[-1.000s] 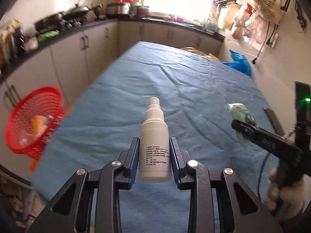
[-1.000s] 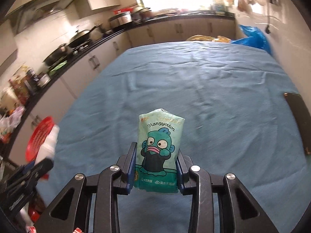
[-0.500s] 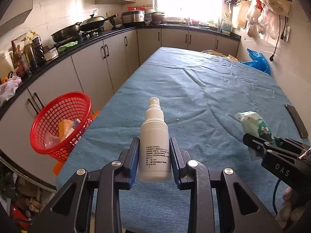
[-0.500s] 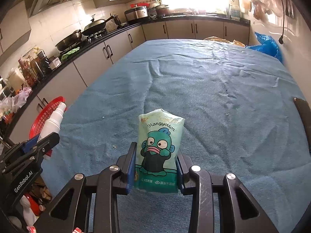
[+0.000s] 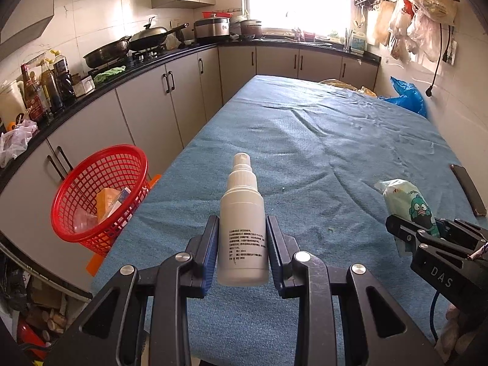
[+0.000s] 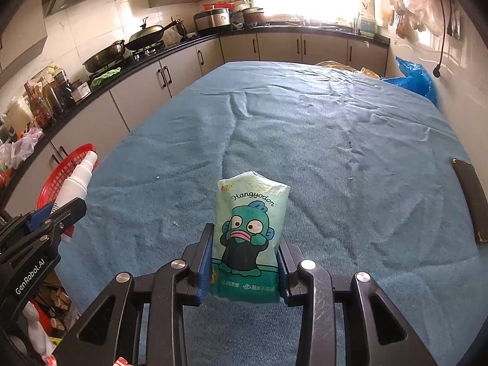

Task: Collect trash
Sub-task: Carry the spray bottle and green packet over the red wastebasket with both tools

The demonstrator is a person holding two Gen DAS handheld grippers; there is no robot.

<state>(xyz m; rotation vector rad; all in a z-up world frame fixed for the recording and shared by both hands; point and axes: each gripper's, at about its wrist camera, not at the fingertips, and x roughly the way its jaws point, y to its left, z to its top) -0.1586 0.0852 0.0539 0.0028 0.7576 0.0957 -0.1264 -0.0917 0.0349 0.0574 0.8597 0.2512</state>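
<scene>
My left gripper [image 5: 242, 238] is shut on a white spray bottle [image 5: 242, 228] and holds it upright above the near end of the blue-covered table [image 5: 320, 140]. My right gripper [image 6: 245, 259] is shut on a green tissue pack with a cartoon fish [image 6: 248, 238], also above the table. The pack also shows at the right of the left wrist view [image 5: 407, 204], and the bottle at the left of the right wrist view [image 6: 77, 180]. A red mesh basket [image 5: 97, 195] with some trash inside stands off the table's left edge, left of the bottle.
A dark phone [image 5: 468, 189] lies at the table's right edge. Kitchen counters with pans and bottles [image 5: 116, 52] run along the left and far walls. A blue plastic bag [image 5: 407, 97] sits at the far right corner. Clutter lies on the floor below the basket.
Both grippers have swung and lifted their view so the kitchen and basket show more fully. The bottle and the tissue pack stay held. The basket now appears closer to the bottle.
</scene>
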